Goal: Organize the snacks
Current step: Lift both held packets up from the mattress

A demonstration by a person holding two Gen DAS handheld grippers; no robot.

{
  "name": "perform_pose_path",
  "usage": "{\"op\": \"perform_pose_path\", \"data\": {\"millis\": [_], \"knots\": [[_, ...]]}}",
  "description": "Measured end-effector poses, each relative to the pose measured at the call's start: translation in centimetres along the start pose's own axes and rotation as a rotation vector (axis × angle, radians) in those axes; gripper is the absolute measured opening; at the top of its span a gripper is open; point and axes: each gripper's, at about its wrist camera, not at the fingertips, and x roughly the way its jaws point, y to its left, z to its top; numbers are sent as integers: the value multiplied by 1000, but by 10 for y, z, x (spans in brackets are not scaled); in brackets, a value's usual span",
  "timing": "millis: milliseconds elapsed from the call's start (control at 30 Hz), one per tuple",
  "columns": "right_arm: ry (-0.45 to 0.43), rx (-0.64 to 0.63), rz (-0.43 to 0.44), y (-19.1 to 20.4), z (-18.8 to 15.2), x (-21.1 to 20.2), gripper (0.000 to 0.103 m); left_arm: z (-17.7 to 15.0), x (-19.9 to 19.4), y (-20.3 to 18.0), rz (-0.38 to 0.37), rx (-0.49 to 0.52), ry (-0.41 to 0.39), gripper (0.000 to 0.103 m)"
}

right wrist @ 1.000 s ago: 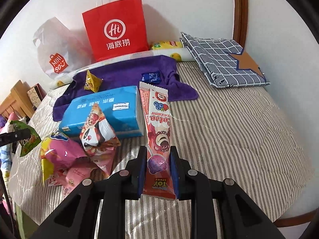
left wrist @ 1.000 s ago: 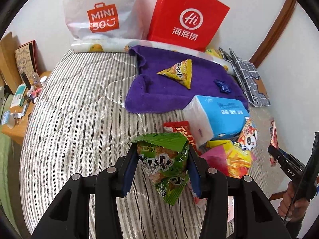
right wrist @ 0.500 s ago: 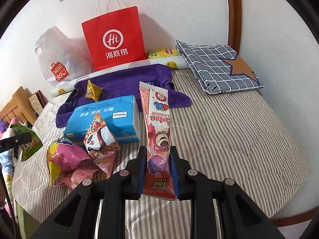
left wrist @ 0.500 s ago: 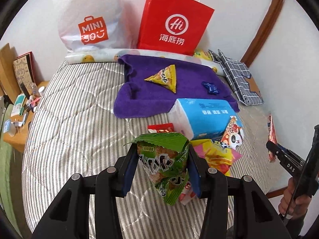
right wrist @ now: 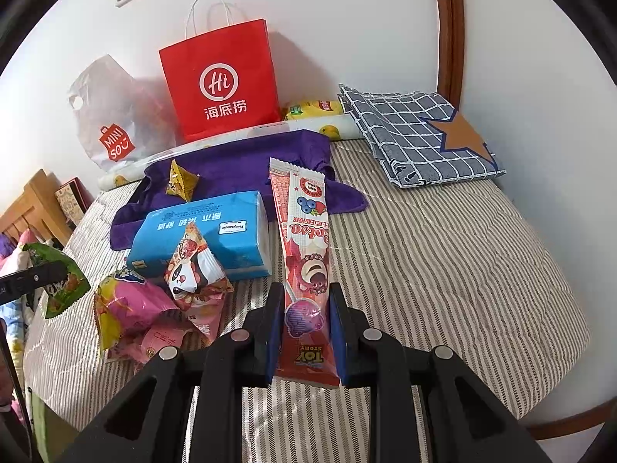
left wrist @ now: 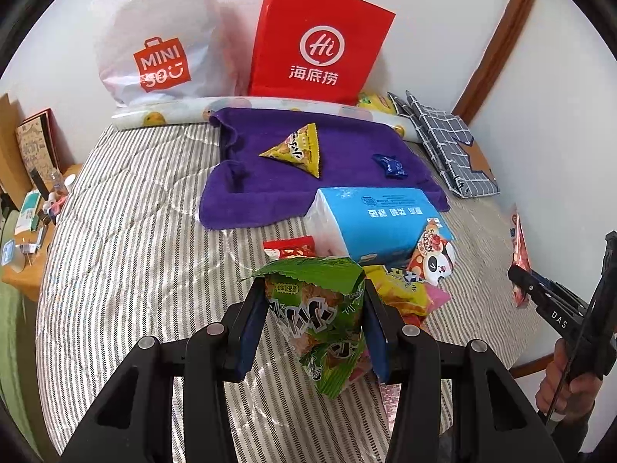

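My left gripper [left wrist: 314, 308] is shut on a green triangular snack bag [left wrist: 320, 316], held above the striped bed. The right gripper [right wrist: 304, 308] is shut on a long pink lollipop packet [right wrist: 304, 247], also held over the bed. A pile of pink, yellow and panda-print snack bags [right wrist: 162, 301] lies beside a blue tissue pack [right wrist: 204, 235]. On the purple towel [left wrist: 347, 142] rest a yellow triangular snack [left wrist: 299, 150] and a small blue wrapper [left wrist: 389, 164]. In the left wrist view the right gripper [left wrist: 518, 274] shows at the right edge with its packet [left wrist: 518, 247]. In the right wrist view the green bag [right wrist: 58, 277] shows at the far left.
A red paper bag [left wrist: 320, 42] and a white plastic bag [left wrist: 158, 38] stand against the wall behind a rolled mat [left wrist: 162, 115]. A folded checked cloth [right wrist: 416, 131] lies at the bed's far right. A wooden bedside table [left wrist: 31, 223] with small items sits left of the bed.
The left gripper has drawn back and up with the green bag, so the towel and tissue pack sit farther off in its view. The right gripper has barely moved.
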Motion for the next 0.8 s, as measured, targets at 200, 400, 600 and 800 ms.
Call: {"op": "perform_pose_path", "data": {"millis": [200, 400, 600, 800], "knots": [[-5, -7, -1, 3, 1, -2, 22, 1, -2, -2, -7, 3, -4, 47], [-7, -9, -1, 3, 2, -2, 22, 1, -3, -5, -12, 7, -9, 47], [-17, -11, -3, 4, 5, -4, 22, 3, -2, -6, -23, 7, -11, 47], [-27, -14, -7, 4, 10, -6, 22, 6, -3, -8, -31, 8, -20, 47]]}}
